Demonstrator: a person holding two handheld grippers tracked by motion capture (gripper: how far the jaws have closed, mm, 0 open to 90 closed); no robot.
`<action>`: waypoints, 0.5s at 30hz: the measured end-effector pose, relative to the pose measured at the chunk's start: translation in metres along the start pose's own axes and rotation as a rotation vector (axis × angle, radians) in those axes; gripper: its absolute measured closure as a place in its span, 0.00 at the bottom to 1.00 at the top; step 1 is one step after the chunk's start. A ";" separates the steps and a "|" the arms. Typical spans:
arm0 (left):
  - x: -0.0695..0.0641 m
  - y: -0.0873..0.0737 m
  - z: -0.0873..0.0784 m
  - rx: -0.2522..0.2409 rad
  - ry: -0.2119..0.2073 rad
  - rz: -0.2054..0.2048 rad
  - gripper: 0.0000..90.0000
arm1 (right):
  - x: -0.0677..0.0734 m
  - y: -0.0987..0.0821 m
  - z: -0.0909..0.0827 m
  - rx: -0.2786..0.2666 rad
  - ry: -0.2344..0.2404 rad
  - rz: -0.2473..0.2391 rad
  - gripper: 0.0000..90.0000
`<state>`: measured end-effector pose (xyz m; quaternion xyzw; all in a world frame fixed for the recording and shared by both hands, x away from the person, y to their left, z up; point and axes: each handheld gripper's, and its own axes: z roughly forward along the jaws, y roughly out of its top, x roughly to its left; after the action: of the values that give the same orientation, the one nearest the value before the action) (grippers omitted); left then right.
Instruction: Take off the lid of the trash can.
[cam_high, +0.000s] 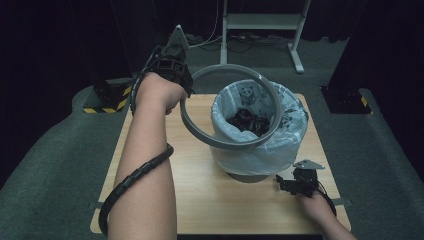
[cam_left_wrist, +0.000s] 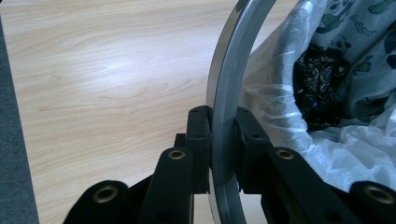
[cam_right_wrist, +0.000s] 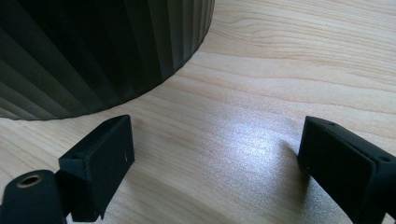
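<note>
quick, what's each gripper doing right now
Left gripper: shut on the grey ring, held lifted over the bin.
Right gripper: open, holding nothing, low by the bin's base on the table.

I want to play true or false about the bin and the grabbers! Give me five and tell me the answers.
1. The left gripper is clamped on the grey ring. True.
2. The ring is pressed down snug on the bin. False: it is tilted, lifted on the left gripper's side.
3. The right gripper holds the bin bag. False: its jaws are open with nothing between them, above the table.
4. The bag has pandas printed on it. True.
5. The bin has nothing inside. False: something dark lies in it.
</note>
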<state>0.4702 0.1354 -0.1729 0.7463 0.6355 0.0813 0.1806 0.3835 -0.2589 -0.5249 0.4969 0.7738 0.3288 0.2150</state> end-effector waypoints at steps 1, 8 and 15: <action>0.003 -0.001 -0.001 0.001 0.000 -0.005 0.87 | 0.000 0.000 0.000 0.000 0.000 0.001 0.11; 0.020 -0.010 -0.004 -0.004 -0.005 -0.025 0.87 | 0.000 0.000 0.000 0.002 -0.001 0.000 0.11; 0.039 -0.018 -0.007 -0.008 -0.002 -0.046 0.87 | 0.000 0.000 0.000 0.002 -0.001 0.001 0.11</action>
<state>0.4585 0.1769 -0.1774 0.7309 0.6518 0.0787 0.1862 0.3836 -0.2586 -0.5248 0.4975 0.7738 0.3278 0.2150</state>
